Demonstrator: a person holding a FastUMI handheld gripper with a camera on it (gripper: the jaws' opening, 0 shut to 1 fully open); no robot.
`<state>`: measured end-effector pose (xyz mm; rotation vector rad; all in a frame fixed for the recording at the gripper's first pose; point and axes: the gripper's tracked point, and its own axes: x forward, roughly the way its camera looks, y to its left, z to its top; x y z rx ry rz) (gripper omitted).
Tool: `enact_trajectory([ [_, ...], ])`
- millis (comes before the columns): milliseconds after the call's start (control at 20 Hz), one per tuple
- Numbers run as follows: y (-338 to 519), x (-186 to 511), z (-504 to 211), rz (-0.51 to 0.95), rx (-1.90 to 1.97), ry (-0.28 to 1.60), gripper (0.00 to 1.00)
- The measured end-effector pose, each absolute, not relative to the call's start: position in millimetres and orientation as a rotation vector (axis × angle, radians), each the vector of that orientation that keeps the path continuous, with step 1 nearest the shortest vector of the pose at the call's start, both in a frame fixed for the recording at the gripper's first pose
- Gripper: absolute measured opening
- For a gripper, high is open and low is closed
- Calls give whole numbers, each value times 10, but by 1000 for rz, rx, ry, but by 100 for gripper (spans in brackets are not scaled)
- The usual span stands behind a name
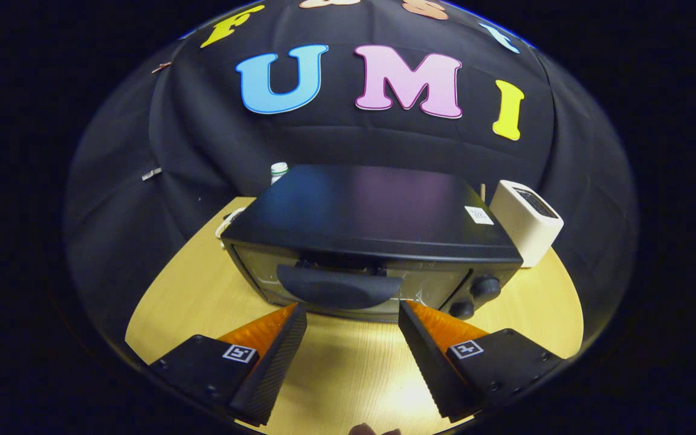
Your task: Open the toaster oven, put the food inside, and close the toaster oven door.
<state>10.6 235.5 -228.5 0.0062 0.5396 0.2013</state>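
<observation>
The gripper is standing wide open over the wooden table, holding nothing, and its two fingertips are pointing at the front of the toaster oven. The oven's door is sitting closed, or almost closed, with the dark curved handle just ahead of the fingers and about midway between them. I am not seeing any food on the table, and the glass is too dark to tell if something is lying inside. So this scene is fitting two stages: the door waiting to be pulled open, or the door closed again with the food already in.

The risks are coming mostly from the handle. It is broad and rounded, so fingers closing on it off-centre may be slipping along the curve and losing it. A pull that is going straight back (and not following the arc of the hinge) could be dragging the whole oven over the smooth table, because the oven is looking light. The two knobs are sitting just beside the right finger, so a drift to that side may be turning one of them. A white box is standing close to the oven's right corner and a small bottle behind it, so a shifted oven could be pushing them.
</observation>
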Motion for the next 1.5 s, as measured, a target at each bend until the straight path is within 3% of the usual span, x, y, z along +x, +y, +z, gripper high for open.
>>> enact_trajectory([
  [650,1939,-99,-1273,229,64,334,100],
  [1500,-233,-280,723,120,76,-41,99],
])
